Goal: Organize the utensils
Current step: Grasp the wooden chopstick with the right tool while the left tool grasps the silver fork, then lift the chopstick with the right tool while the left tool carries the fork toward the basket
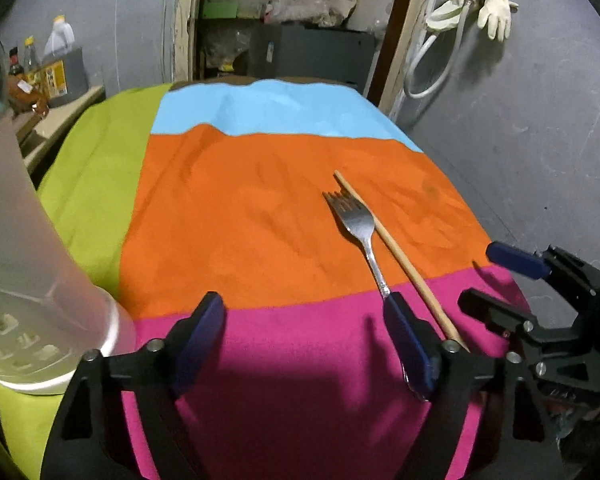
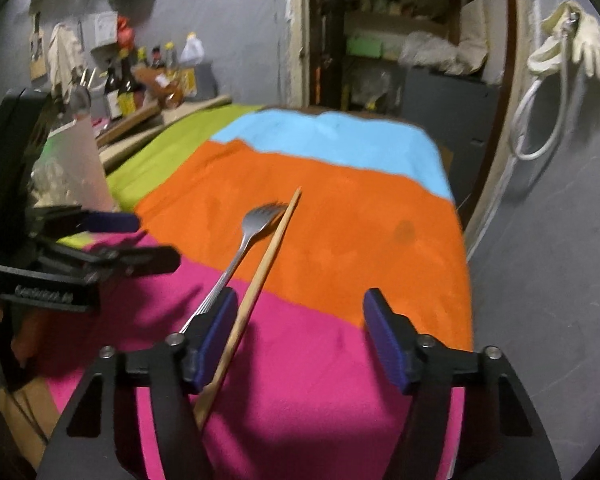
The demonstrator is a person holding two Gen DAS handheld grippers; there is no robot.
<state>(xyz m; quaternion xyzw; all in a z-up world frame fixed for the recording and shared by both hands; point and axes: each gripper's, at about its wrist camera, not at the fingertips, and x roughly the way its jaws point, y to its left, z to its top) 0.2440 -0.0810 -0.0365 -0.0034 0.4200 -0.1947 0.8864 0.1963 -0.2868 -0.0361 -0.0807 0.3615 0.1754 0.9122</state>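
grey-walled room w/ a doorway behind, counter under a striped cloth [image 1: 260,208]. fork [image 1: 358,226] and wooden chopstick [image 1: 396,248] lie side by side, touching near the tines, across the orange/pink stripes. translucent holder cup [image 1: 28,264] stands at left edge. left hand-held gripper [image 1: 312,340] spread, nothing pinched, fork handle runs under its right pad. right hand-held gripper [image 2: 300,340] spread too, chopstick just inside its left pad. prob next: centre each utensil betw pads, grip one apiece, don't drag the other along.
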